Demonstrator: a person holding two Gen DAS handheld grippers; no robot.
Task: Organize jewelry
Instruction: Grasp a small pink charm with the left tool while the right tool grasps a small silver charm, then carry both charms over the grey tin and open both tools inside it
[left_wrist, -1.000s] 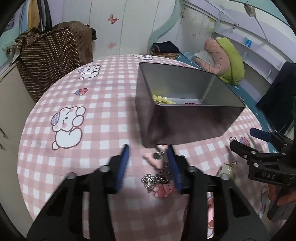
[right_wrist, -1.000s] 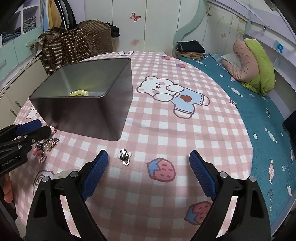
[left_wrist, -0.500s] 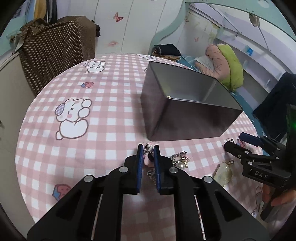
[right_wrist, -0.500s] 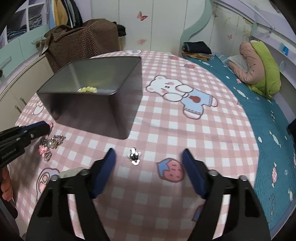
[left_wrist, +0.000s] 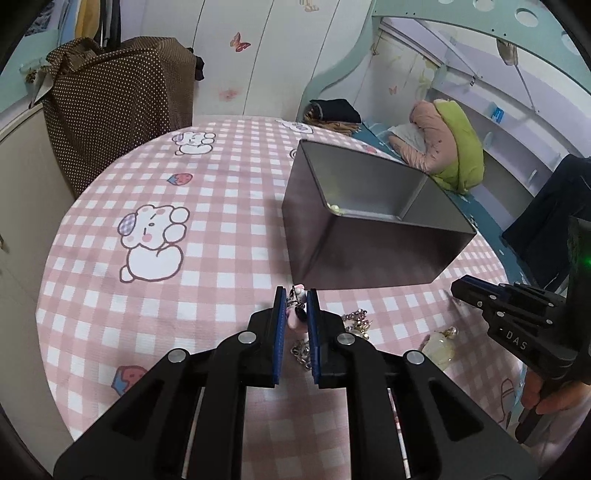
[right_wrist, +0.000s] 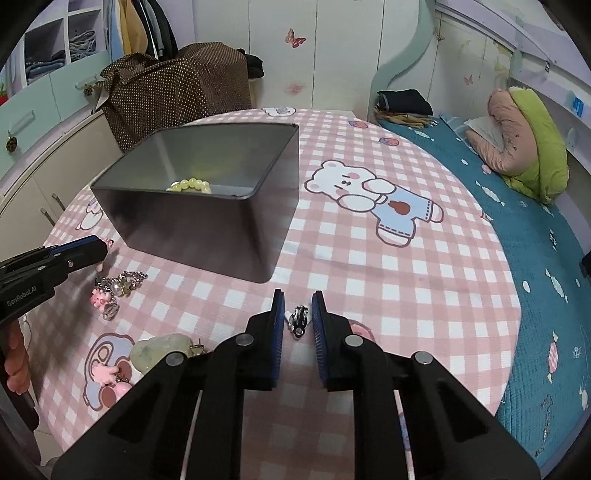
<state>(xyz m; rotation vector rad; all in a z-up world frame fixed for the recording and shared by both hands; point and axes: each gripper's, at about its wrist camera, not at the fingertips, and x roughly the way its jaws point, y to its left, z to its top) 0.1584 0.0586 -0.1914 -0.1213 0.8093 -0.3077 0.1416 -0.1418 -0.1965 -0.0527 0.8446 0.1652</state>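
A grey metal box (left_wrist: 369, 236) stands on the pink checked table; it also shows in the right wrist view (right_wrist: 207, 221) with a yellow-green bead bracelet (right_wrist: 190, 184) inside. My left gripper (left_wrist: 296, 299) is shut on a pink charm keychain (left_wrist: 297, 314), close in front of the box. Its chain (left_wrist: 303, 350) hangs below. My right gripper (right_wrist: 298, 306) is shut on a small silver clip (right_wrist: 298, 319) at table level. The left gripper also shows in the right wrist view (right_wrist: 88, 249).
More jewelry lies on the table: a silver chain with pearls and a pink charm (right_wrist: 114, 286), a pale green stone (right_wrist: 159, 352), pink charms (right_wrist: 110, 380). A brown dotted bag (right_wrist: 177, 92) stands behind the table. A teal bed (right_wrist: 535, 240) is to the right.
My right gripper has closed from wide open onto the silver clip. My left gripper stays shut on the pink charm keychain and has lifted it slightly toward the box.
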